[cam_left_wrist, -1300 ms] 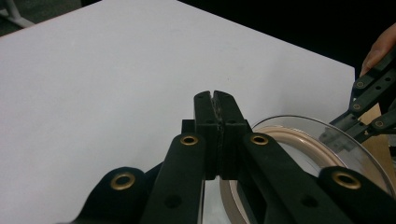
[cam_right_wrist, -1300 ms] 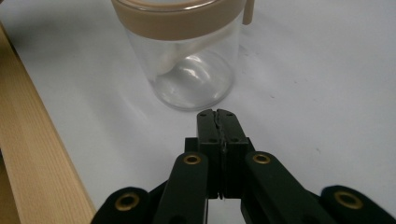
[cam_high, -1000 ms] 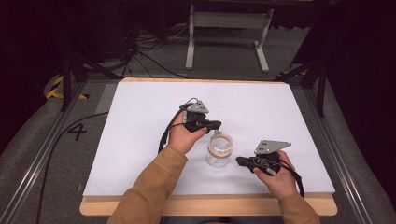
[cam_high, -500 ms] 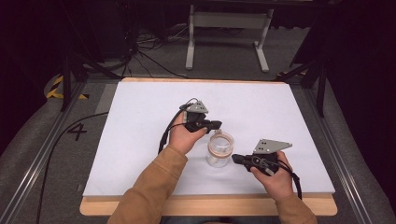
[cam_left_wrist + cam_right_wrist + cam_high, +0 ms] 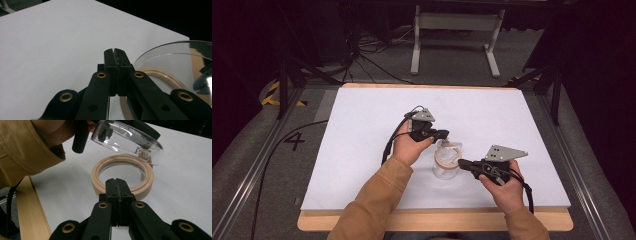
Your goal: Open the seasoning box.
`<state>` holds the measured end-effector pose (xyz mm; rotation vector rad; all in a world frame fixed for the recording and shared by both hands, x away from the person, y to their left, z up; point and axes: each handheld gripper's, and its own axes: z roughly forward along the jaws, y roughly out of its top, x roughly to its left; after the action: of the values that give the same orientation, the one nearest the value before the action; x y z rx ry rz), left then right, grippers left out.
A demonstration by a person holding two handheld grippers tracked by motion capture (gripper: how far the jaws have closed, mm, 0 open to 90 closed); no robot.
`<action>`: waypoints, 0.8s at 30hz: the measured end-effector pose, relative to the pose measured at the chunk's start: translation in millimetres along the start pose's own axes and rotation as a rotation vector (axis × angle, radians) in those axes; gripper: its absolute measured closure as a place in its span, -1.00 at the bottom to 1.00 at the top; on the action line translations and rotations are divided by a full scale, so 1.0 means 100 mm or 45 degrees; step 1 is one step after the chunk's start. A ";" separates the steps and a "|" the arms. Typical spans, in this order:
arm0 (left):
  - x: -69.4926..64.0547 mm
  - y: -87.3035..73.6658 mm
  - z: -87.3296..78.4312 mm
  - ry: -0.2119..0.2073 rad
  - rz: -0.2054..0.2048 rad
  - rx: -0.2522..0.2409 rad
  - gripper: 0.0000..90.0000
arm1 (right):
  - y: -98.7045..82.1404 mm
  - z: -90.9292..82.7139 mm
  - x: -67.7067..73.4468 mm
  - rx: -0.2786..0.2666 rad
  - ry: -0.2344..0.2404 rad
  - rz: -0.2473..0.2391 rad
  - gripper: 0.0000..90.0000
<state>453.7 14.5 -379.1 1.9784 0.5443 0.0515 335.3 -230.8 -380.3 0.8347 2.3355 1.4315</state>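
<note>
Clear glass jar (image 5: 447, 162) with a beige ring (image 5: 122, 177) around its mouth, upright near the middle of the white tabletop (image 5: 362, 130), slightly toward the person's edge. Clear lid (image 5: 126, 140) tilted up over the far side of the ring, seen from the right gripper view. Flanked by both tools: left hand-held gripper (image 5: 443, 133) just behind and left of the jar, jaws clenched flat together with nothing between them, tips right at the lid's rim (image 5: 175, 53) in the left gripper view. Right hand-held gripper (image 5: 462, 163) at the jar's right side, likewise clenched on nothing, tips just over the near edge of the ring; contact impossible to tell. Tan sleeve (image 5: 372, 200) reaching in from the bottom edge. Beyond the tabletop, grey floor with black cables (image 5: 372, 62) and a metal stand (image 5: 454, 37).
</note>
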 end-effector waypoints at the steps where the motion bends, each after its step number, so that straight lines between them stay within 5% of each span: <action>1: 0.00 0.00 0.00 0.000 0.002 -0.001 1.00 | 0.00 0.00 0.00 -0.004 0.002 0.003 1.00; 13: -0.01 0.00 -0.05 0.007 0.016 -0.011 0.98 | 0.03 0.01 0.00 -0.019 0.004 -0.004 1.00; 24: -0.01 -0.04 -0.30 0.048 -0.008 -0.022 0.96 | 0.09 0.01 -0.03 -0.032 0.015 -0.030 1.00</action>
<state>442.8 41.2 -368.6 1.9623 0.5728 0.0893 340.6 -229.0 -373.1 0.7917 2.3233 1.4572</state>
